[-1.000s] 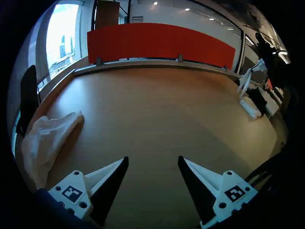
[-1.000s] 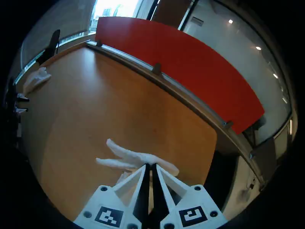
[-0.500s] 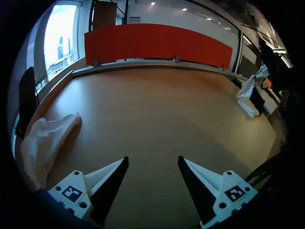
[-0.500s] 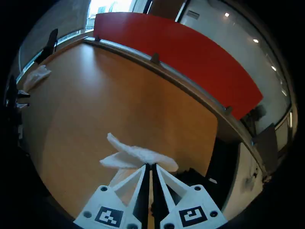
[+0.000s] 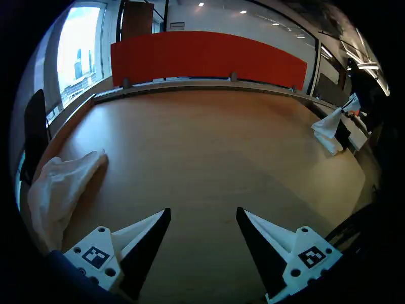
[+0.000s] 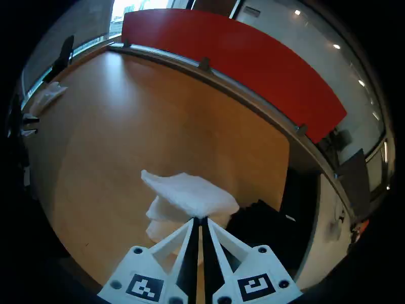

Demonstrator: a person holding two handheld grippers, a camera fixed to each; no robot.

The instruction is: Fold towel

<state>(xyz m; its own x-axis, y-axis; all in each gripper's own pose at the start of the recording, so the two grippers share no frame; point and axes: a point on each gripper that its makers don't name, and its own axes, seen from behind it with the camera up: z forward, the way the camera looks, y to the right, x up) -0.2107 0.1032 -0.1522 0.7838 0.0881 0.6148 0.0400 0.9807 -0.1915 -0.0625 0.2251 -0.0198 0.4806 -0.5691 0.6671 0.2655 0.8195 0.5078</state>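
White towel (image 6: 192, 195) hangs pinched in your right gripper (image 6: 201, 220). Your left gripper (image 5: 202, 210) is spread wide; grab a loose corner next.

You are working in an office. Your long wooden worktop (image 5: 212, 142) is a shared desk, closed off along its far edge by a red divider screen (image 5: 207, 53) held on small metal clamps. To one side, a tall window (image 5: 78, 50) looks out on city towers, and a dark chair (image 5: 36, 126) stands at the desk edge. Behind the screen is a pale, glossy partition wall (image 6: 304, 40), and small recessed lights (image 5: 243, 11) dot the ceiling.
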